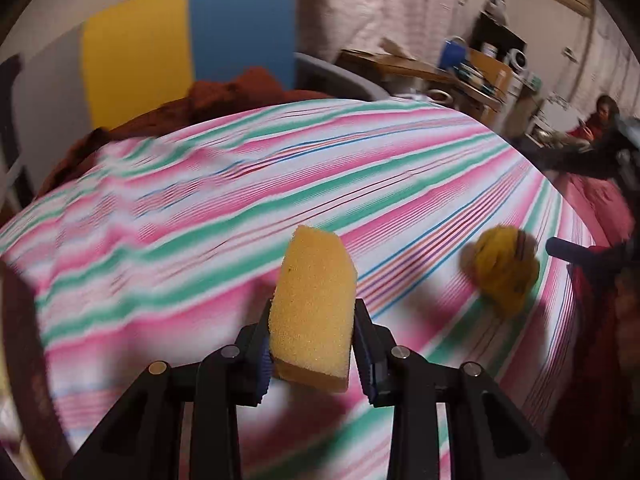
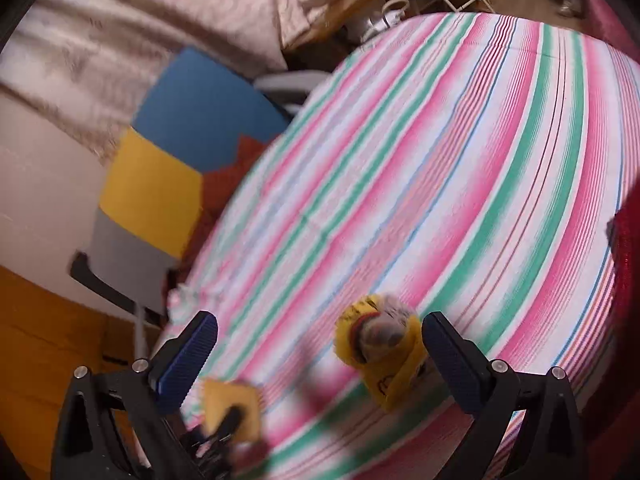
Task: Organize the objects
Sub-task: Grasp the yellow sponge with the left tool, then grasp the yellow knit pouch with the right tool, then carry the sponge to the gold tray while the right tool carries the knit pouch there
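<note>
Sponge (image 1: pixel 314 308) between left claw (image 1: pixel 314 344) fingers

Dim warm indoor light; heavy motion blur both views; fisheye bending, dark vignette at edges.

No text, label or number is legible.

Bed under a striped sheet (image 1: pixel 248 184) in pink, green and white bands with thin blue and red lines, small yellow plush toy (image 1: pixel 502 272) lying on it toward the right, rust-brown blanket (image 1: pixel 224 94) bunched at its far edge
</note>
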